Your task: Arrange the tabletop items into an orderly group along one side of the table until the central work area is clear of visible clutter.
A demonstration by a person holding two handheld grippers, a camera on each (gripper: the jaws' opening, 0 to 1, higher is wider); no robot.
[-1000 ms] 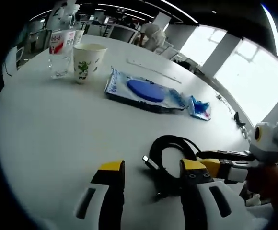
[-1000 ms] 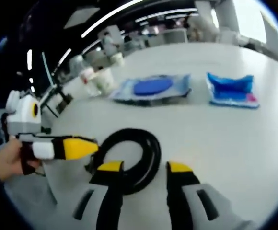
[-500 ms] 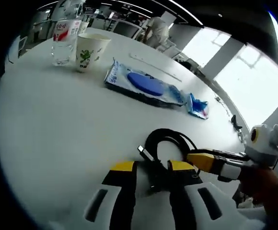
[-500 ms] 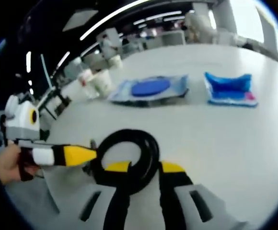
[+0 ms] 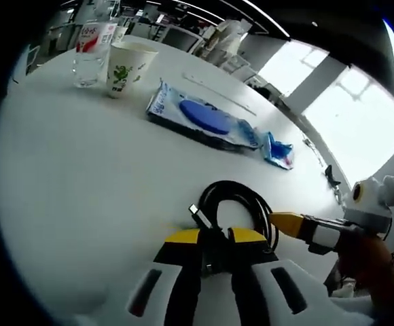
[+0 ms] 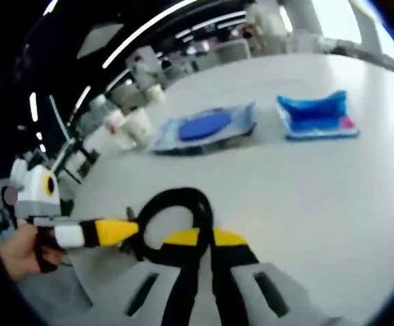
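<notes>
White counter (image 5: 81,170). My left gripper (image 5: 215,236) and right gripper (image 6: 205,236) both clench the cable (image 5: 241,204); lift together, coil intact.

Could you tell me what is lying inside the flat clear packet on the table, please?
Inside the clear packet lies a round, flat blue pad, seen again through its film in the right gripper view. The packet's underside rests on the white table, so anything beneath the pad is hidden.

Glossy black cable (image 5: 241,204), matt white table (image 5: 75,170), paper cup (image 5: 126,68).
</notes>
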